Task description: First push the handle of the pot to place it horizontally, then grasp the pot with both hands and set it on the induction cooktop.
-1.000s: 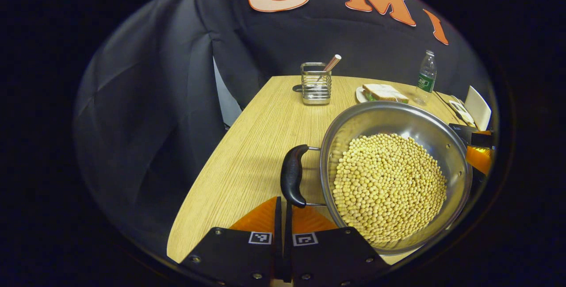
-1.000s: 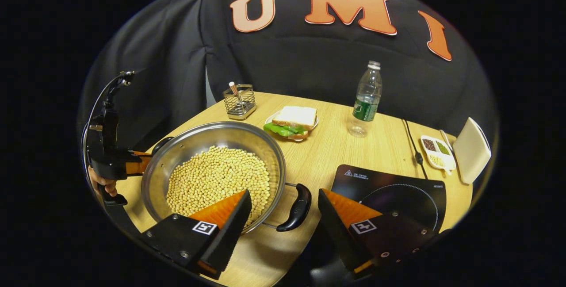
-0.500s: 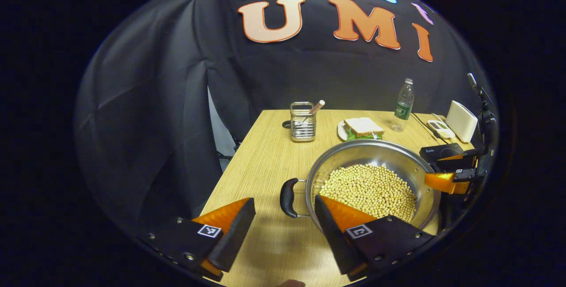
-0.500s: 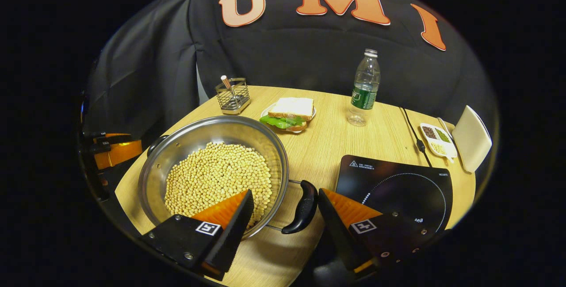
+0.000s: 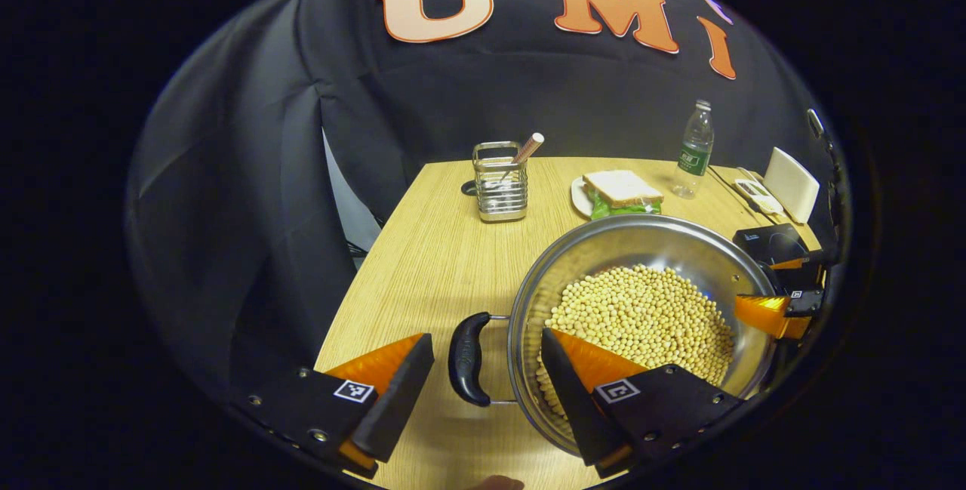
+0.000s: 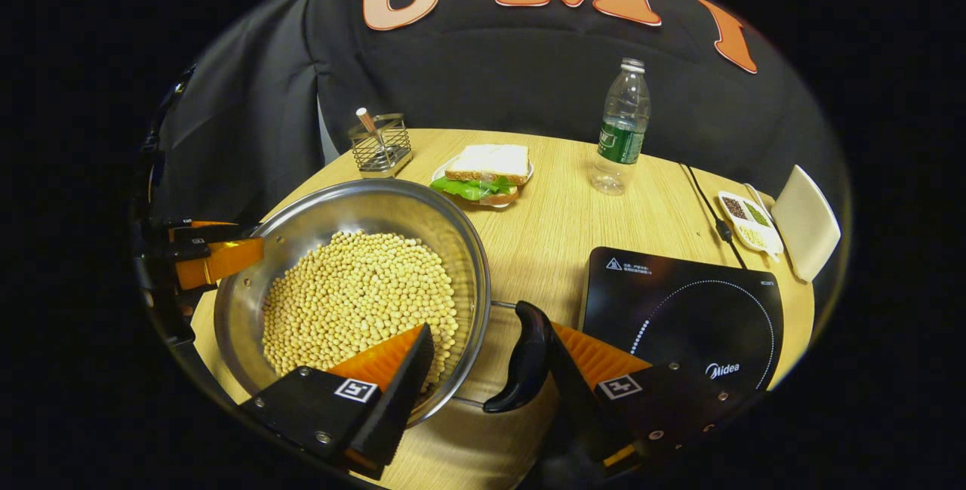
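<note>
left gripper view: both grippers bracketing the pot's handles

the left gripper is spread wide, its fingers either side of the pot's left handle with nothing pinched. in the right gripper view, the right gripper is also spread; the right handle sits between its fingers, against the right-hand one. the pot rests on the wooden table, just beside the induction cooktop. loaded with soybeans, it looks heavy and prone to spill if tipped. the steel wall looks slick, so grip the black handles squarely and lift level.
</note>
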Available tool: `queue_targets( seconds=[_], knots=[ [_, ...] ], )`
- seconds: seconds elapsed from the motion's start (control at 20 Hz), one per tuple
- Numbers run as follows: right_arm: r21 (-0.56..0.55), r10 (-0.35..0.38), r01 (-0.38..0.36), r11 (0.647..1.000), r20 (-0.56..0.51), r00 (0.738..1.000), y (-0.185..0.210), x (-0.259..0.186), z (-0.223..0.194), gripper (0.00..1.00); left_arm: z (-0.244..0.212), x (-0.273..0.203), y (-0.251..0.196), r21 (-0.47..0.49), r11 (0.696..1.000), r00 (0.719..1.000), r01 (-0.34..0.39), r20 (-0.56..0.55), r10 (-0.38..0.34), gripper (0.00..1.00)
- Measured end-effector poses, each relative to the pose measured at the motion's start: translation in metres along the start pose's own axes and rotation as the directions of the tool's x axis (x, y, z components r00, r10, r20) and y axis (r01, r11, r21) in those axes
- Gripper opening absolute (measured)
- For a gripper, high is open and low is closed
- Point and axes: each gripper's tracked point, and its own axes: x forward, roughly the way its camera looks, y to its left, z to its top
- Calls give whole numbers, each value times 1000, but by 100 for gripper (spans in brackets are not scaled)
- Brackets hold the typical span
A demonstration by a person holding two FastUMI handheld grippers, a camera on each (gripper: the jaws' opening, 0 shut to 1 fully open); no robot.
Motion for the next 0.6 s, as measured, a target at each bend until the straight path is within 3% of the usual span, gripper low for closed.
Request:
queue_targets(
  seconds=[0.15, 0.45, 0.6],
  knots=[
    [3, -11, 11, 1000, 0, 1000, -1, 4, 0, 77, -8, 9, -1, -5, 1000, 1000, 9, -18, -9, 91],
    [13, -18, 18, 1000, 1, 1000, -2, 6, 2, 76, -14, 22, 0, -16, 1000, 1000, 8, -25, -8, 91],
    [22, -12, 12, 1000, -1, 1000, -2, 7, 3, 74, -20, 30, -8, -34, 999, 999, 33, -31, -34, 86]
  ],
)
